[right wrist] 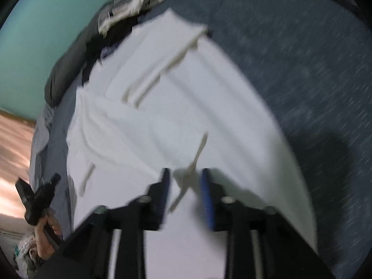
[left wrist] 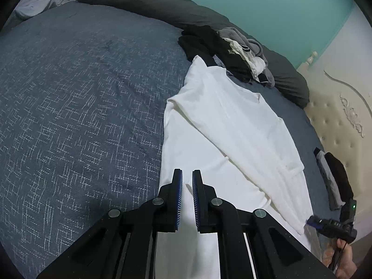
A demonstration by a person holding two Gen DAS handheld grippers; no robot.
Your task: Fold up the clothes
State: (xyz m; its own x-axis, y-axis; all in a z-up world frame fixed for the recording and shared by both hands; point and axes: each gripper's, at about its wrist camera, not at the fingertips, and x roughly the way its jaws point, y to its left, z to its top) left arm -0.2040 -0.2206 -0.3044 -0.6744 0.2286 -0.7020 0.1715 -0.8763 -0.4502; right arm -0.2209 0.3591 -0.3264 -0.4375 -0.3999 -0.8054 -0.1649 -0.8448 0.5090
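Observation:
A white garment (left wrist: pixel 223 139) lies spread on the blue patterned bedspread (left wrist: pixel 76 107), with one side folded over in a long diagonal flap. My left gripper (left wrist: pixel 187 181) sits over its near edge, jaws close together with a narrow gap and white cloth showing between them; whether it pinches the cloth is unclear. In the blurred right wrist view my right gripper (right wrist: pixel 185 179) is open above the same white garment (right wrist: pixel 176 107), with a raised fold of cloth between the fingers. The right gripper also shows in the left wrist view (left wrist: pixel 330 226), at the bed's right edge.
A pile of black, grey and white clothes (left wrist: pixel 232 53) lies at the far side by a dark grey duvet roll (left wrist: pixel 144 2). A cream tufted headboard (left wrist: pixel 337 116) stands at right. Dark folded items (left wrist: pixel 332 179) lie near it. Wooden floor (right wrist: pixel 14 144) shows beside the bed.

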